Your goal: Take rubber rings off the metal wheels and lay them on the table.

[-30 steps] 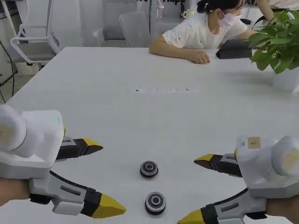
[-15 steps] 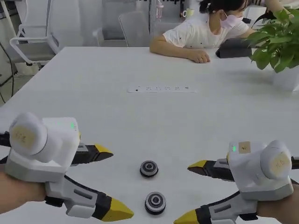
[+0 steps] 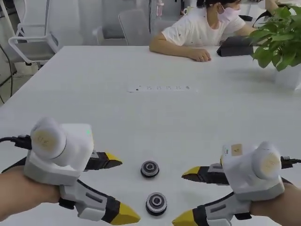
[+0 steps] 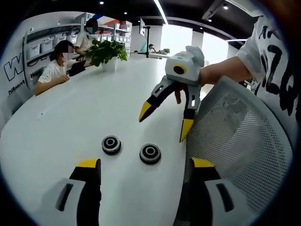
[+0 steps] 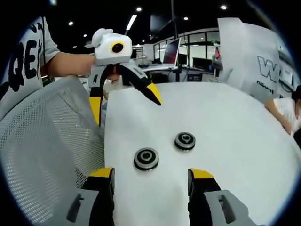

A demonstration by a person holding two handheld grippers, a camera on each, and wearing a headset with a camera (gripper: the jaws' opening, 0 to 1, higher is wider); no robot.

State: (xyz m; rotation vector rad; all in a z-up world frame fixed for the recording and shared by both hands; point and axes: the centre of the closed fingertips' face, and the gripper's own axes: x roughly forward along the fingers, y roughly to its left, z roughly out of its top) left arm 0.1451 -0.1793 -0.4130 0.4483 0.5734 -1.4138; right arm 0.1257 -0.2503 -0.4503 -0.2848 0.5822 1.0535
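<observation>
Wide open and empty at the near edge: left gripper point(image 3: 128, 190) and right gripper point(image 3: 179, 197), flanking the nearer metal wheel point(image 3: 156, 204), rubber ring point(image 3: 148, 205) apparently on. Just beyond, the second wheel point(image 3: 150, 169) on the white table point(image 3: 141, 113). Best handled by pinning the hub with one gripper, peeling the rim with the other.

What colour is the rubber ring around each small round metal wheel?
Black rubber ring around a silvery wheel; clearest in the head view.
</observation>
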